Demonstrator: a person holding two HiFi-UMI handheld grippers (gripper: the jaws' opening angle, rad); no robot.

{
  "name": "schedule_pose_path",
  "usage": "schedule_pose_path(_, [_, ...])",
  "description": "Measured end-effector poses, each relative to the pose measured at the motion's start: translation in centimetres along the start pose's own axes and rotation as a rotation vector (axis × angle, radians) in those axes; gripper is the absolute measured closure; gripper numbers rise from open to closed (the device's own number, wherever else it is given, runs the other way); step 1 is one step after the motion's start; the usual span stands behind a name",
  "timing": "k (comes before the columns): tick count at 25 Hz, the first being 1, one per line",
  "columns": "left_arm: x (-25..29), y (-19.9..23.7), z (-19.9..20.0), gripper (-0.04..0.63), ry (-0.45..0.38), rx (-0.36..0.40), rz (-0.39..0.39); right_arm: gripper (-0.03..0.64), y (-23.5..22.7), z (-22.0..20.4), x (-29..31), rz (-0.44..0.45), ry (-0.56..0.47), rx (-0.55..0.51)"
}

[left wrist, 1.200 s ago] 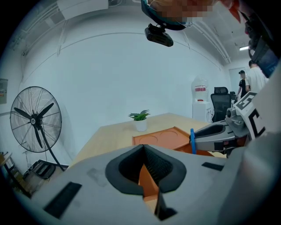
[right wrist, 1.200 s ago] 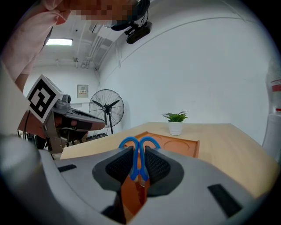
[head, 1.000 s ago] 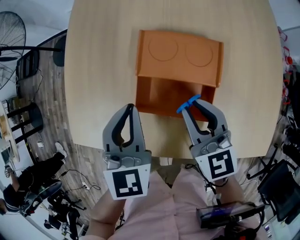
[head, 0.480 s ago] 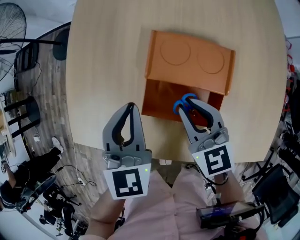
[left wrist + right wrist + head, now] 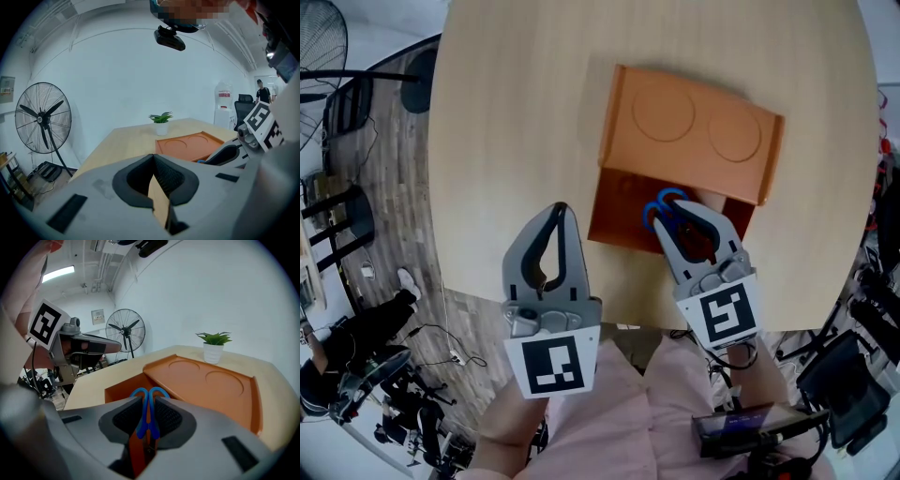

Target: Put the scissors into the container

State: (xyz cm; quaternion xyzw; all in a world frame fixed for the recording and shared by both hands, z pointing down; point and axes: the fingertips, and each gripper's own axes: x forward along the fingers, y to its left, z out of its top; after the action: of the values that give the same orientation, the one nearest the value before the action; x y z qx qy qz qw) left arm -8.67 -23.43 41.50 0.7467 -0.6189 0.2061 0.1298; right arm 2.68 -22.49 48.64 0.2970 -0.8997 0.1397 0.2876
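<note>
Both claws hover at the table's (image 5: 516,112) near edge. The left claw (image 5: 559,212) is closed on nothing, while the right claw (image 5: 679,216) pinches the scissors (image 5: 660,207) above the container's (image 5: 694,131) open bin. Best to lower them well inside before releasing.

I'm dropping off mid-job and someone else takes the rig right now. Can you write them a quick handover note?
Right claw: shut on the blue-handled scissors, handle loops poking past the tips, over the orange container's open near compartment.
Left claw: shut, empty, above the table's near edge.
Done: scissors grasped and at the container.
Left: lower them in, release.
</note>
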Motion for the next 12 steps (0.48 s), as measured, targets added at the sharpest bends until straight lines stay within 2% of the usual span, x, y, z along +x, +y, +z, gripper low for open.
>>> schedule_pose_path(6, [0.3, 0.4, 0.0, 0.591, 0.002, -0.003, 0.003, 0.531, 0.3, -0.7, 0.4, 0.024, 0.078, 0.036])
schedule_pose_path(12, [0.7, 0.3, -0.2, 0.591, 0.004, -0.011, 0.012, 0.525, -0.1, -1.4, 0.6, 0.043, 0.102, 0.039])
